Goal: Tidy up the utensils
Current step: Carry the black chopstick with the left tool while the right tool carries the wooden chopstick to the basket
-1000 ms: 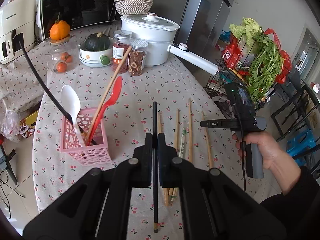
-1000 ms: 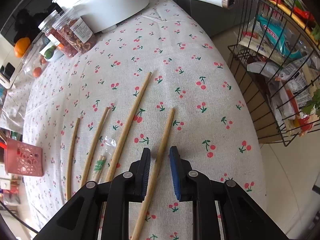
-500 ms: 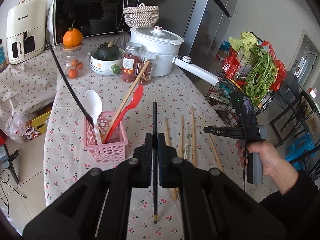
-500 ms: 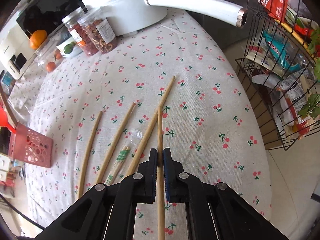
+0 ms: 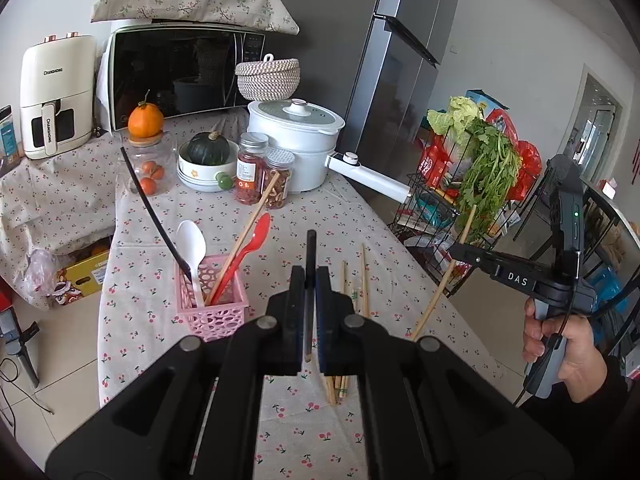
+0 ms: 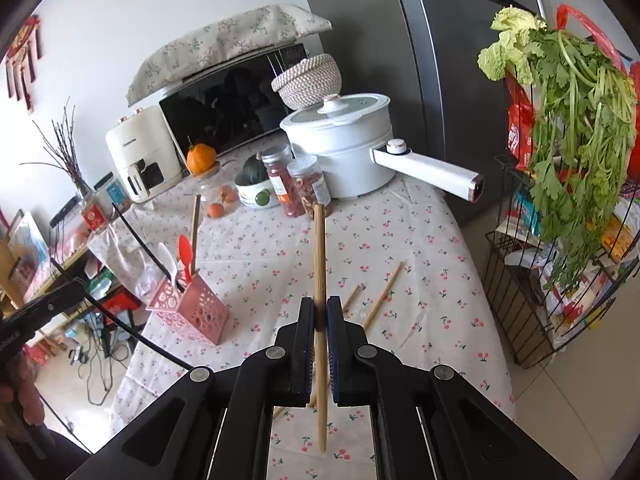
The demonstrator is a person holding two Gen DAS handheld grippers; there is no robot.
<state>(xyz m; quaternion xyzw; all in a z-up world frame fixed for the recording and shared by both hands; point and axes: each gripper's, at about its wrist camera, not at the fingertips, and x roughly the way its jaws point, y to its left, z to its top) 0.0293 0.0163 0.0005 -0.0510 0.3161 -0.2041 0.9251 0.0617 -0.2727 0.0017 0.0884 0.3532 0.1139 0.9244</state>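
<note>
Your right gripper point(image 6: 319, 316) is clamped on a wooden chopstick point(image 6: 319, 264), held above the table to the right of the pink basket point(image 6: 188, 312). Your left gripper point(image 5: 307, 292) pinches a black chopstick point(image 5: 310, 256), just right of that basket. Both sticks look light, stiff and smooth, so they will probably pivot; grip near mid-length. More chopsticks point(image 5: 352, 292) lie right of the basket.

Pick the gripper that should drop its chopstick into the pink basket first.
Left. The left gripper with its black chopstick hangs beside the pink basket; the right gripper holds its wooden chopstick farther off.
</note>
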